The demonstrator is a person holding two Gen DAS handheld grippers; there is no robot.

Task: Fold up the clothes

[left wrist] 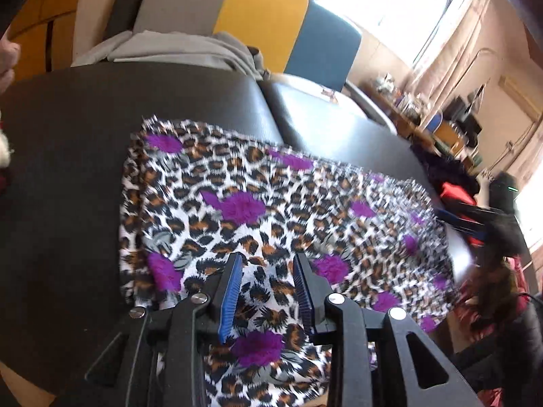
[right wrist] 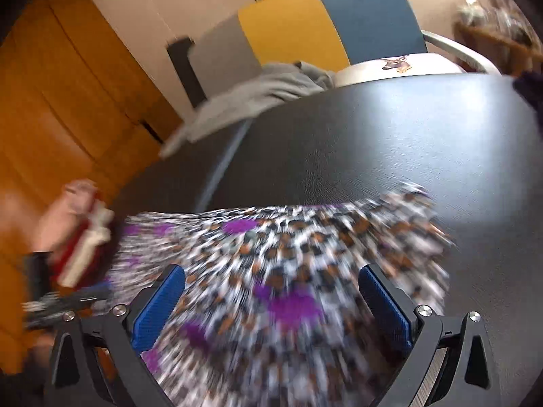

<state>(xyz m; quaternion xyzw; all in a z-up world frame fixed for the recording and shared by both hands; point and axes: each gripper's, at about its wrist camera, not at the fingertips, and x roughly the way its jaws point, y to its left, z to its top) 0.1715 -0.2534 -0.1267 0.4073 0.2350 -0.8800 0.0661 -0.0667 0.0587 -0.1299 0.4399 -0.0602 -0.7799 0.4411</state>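
Note:
A leopard-print cloth with purple flowers (left wrist: 258, 217) lies spread and partly folded on the black table (left wrist: 68, 169). My left gripper (left wrist: 268, 261) hovers over its near edge, jaws open a little, nothing between the blue pads (left wrist: 232, 291). My right gripper (right wrist: 271, 274) is wide open above the same cloth (right wrist: 278, 257), which is motion-blurred in the right wrist view. The right gripper also shows at the far right of the left wrist view (left wrist: 475, 217), at the cloth's right end.
Grey folded clothes (left wrist: 176, 51) lie at the table's far edge before a grey, yellow and blue chair (left wrist: 258, 13). A white garment (right wrist: 390, 64) sits on the chair seat. Dark and red clothes (left wrist: 454, 183) pile at the right. An orange cabinet (right wrist: 68, 101) stands left.

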